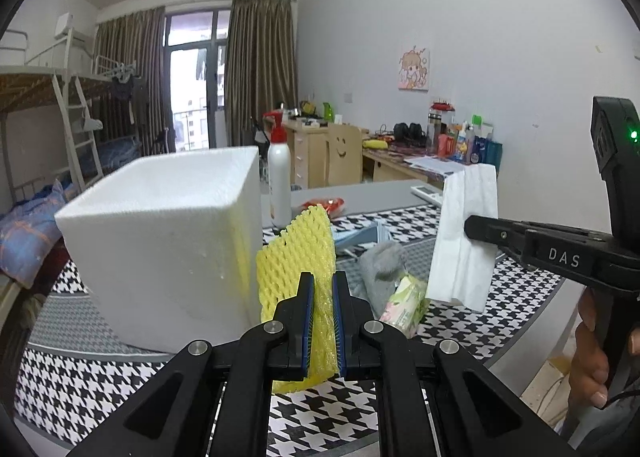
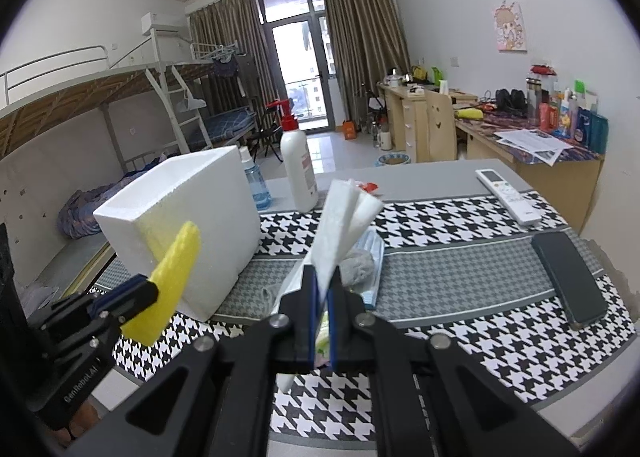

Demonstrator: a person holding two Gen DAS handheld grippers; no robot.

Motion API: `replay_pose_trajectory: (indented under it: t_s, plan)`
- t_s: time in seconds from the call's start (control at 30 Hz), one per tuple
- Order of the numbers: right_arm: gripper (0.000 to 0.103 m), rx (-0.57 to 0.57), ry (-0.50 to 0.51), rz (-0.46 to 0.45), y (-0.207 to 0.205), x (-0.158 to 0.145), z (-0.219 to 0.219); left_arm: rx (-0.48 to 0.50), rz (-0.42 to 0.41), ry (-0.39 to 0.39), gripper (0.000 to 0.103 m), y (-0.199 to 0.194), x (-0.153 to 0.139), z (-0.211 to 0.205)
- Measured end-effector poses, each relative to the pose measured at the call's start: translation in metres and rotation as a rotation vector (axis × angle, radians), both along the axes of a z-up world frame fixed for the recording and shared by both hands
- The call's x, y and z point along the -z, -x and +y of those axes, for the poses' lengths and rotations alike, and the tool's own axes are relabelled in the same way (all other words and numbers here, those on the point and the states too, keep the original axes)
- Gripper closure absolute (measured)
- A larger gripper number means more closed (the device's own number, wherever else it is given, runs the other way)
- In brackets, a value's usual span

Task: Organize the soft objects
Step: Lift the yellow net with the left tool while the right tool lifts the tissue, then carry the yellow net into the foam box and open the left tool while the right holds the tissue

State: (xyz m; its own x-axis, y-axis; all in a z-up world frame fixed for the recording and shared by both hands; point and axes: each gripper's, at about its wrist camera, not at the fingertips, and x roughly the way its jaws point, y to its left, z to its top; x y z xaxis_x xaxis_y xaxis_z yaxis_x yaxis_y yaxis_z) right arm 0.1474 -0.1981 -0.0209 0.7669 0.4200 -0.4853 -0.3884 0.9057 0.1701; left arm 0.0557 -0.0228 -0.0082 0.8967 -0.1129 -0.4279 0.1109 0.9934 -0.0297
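My left gripper (image 1: 323, 285) is shut on a yellow foam net (image 1: 298, 253) and holds it upright just right of the white foam box (image 1: 160, 241). It also shows in the right wrist view (image 2: 138, 289) with the net (image 2: 172, 277). My right gripper (image 2: 324, 285) is shut on a folded white tissue (image 2: 340, 221) held above the table. In the left wrist view the right gripper (image 1: 476, 227) pinches the tissue (image 1: 464, 241). A grey sock (image 1: 380, 265), a tissue pack (image 1: 404, 307) and a blue face mask (image 2: 374, 257) lie on the cloth.
A white spray bottle (image 2: 298, 165) and a small blue bottle (image 2: 256, 185) stand behind the foam box (image 2: 188, 225). A remote (image 2: 508, 193) and a black phone (image 2: 568, 277) lie at the right of the houndstooth table cloth (image 2: 460, 337).
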Motion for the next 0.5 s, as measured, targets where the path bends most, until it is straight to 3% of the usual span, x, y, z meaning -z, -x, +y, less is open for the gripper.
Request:
replay_pose_trajectory:
  t_s: [0.5]
  plan:
    - [0.096, 0.004, 0.016, -0.031, 0.007, -0.015, 0.006, 0.006, -0.05, 0.002, 0.093, 0.003, -0.029, 0.005]
